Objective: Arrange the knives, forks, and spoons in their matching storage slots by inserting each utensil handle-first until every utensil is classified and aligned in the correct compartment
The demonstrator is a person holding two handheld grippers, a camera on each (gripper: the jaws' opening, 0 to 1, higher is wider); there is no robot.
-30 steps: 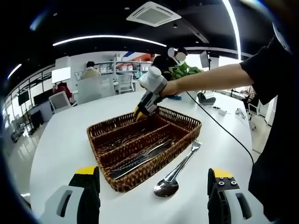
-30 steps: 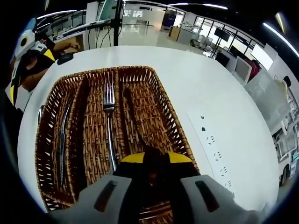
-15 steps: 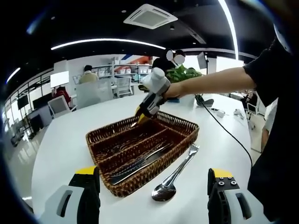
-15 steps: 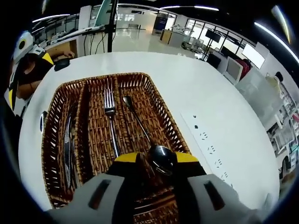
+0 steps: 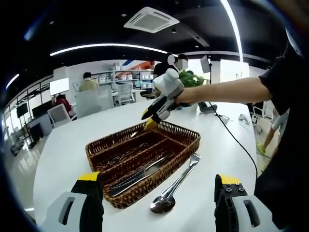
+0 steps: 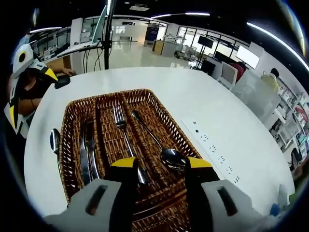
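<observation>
Spoon (image 6: 173, 158) handle (tip under right gripper (image 6: 157, 170)) in basket (image 6: 163, 116).

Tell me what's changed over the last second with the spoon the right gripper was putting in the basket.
The right gripper has let go of the spoon, which now lies in the right-hand slot of the wicker basket, and it has lifted up and back with its jaws open. The fork and knives stay in their slots. The other spoon stays on the table beside the basket, and the left gripper stays open.
</observation>
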